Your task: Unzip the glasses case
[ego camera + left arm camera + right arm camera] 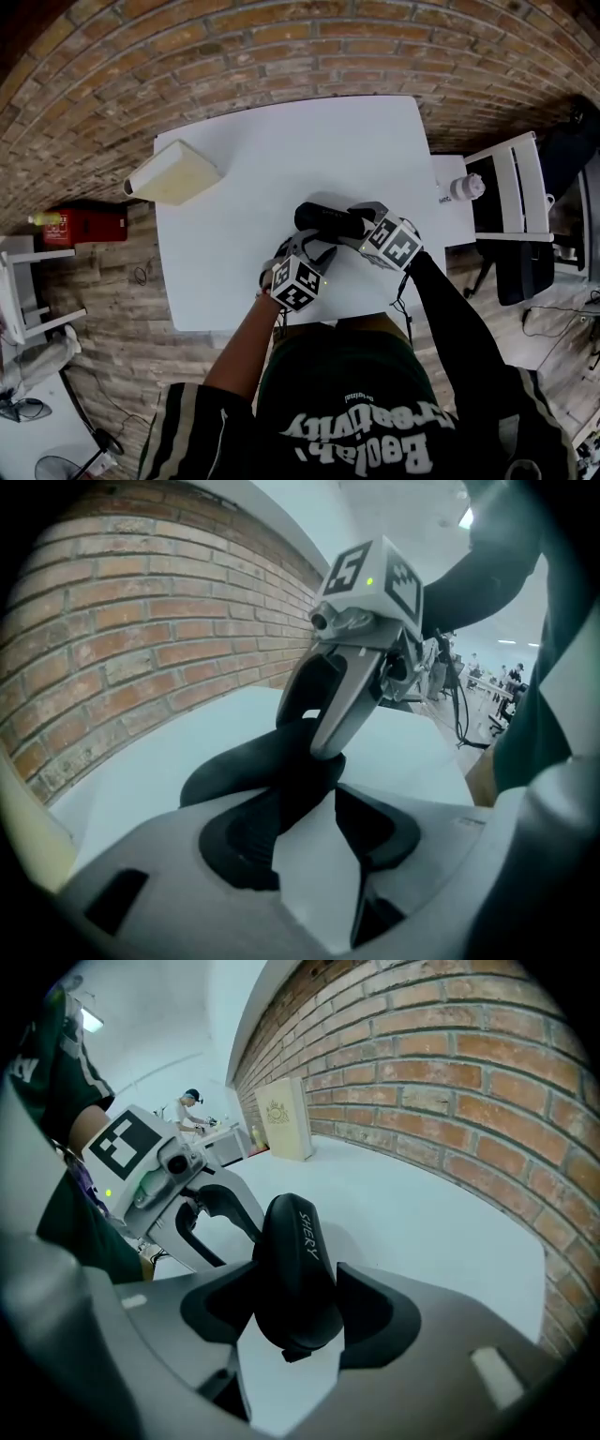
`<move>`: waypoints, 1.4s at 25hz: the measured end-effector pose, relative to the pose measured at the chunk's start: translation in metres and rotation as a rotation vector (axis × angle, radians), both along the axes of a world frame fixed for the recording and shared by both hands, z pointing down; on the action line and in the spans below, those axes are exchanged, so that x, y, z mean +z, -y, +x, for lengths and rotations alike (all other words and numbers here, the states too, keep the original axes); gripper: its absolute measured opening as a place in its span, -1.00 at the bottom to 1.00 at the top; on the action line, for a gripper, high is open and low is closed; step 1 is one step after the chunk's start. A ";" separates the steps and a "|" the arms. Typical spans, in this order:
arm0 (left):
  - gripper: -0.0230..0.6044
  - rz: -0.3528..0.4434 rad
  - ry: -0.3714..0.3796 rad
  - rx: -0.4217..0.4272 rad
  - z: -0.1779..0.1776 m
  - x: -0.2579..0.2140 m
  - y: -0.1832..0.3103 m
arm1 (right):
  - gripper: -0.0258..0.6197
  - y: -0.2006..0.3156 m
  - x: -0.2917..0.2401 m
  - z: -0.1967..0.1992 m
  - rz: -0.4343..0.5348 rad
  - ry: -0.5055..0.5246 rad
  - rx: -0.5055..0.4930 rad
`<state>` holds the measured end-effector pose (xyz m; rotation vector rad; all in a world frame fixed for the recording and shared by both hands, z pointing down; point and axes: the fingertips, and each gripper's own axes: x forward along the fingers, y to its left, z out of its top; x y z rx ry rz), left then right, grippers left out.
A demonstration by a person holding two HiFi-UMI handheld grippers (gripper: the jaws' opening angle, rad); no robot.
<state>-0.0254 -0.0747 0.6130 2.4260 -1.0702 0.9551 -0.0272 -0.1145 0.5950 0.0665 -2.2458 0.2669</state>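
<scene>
Glasses case, black and rounded, is near the middle of the white table. The right gripper, at the case's 4 o'clock, has its jaws pinching the body across its width. The left gripper, at its 7 o'clock, has jaws spread, with the case's end between them and clear of one pad. I judge the case light, stiff-shelled and smooth (apt to twist in a loose grip). Hold the shell off the seam and take the small tab to unzip.

the glasses case has a smooth, matt black shell with pale printed lettering. the bench is smooth white with a slight sheen. the left tool and right tool are smooth grey plastic with matt black pads. the wall is rough brick.
</scene>
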 end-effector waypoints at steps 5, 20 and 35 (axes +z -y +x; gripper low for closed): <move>-0.33 -0.036 -0.004 0.008 0.002 0.008 -0.003 | -0.35 0.017 -0.022 0.000 0.089 0.042 0.035; -0.33 -0.052 -0.026 -0.015 0.000 0.012 -0.006 | -0.88 0.087 0.021 0.041 0.209 -0.153 0.274; -0.33 0.063 -0.155 -0.129 -0.025 -0.048 0.024 | -0.63 0.090 -0.070 0.049 0.241 0.220 0.577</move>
